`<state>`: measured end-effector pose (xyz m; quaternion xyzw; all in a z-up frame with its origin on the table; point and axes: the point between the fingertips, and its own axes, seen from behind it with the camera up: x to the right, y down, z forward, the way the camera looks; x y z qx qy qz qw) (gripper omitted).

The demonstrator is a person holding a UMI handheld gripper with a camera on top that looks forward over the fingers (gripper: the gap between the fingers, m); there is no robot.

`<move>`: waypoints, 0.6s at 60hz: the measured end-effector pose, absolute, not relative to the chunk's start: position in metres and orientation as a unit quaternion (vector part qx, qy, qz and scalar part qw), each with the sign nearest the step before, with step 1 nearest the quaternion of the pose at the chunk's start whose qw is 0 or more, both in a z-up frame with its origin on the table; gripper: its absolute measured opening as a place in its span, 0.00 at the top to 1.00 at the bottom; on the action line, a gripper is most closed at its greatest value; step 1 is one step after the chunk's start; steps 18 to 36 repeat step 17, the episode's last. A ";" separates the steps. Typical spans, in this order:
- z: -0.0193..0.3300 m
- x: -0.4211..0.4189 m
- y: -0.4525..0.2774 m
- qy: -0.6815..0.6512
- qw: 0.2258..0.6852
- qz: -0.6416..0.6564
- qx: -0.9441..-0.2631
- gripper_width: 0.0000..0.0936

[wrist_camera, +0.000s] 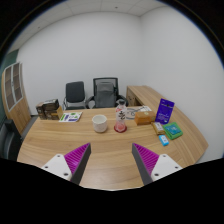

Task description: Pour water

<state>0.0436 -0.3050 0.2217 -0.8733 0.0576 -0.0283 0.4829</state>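
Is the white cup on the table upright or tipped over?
Upright: the white cup stands on its base on the wooden table, rim up, well beyond the open fingers. Whether it holds water cannot be told.

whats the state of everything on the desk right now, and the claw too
claw: open, nothing between its fingers, well short of the desk items
white cup: upright on the wooden desk, untouched; contents cannot be seen
bottle: upright on a red coaster, right of the cup, not held
purple box: standing upright
teal item: lying flat
office chairs: unoccupied, behind the desk
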 end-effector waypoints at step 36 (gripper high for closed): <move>0.222 0.043 -0.316 0.054 0.479 -0.036 -0.875 0.08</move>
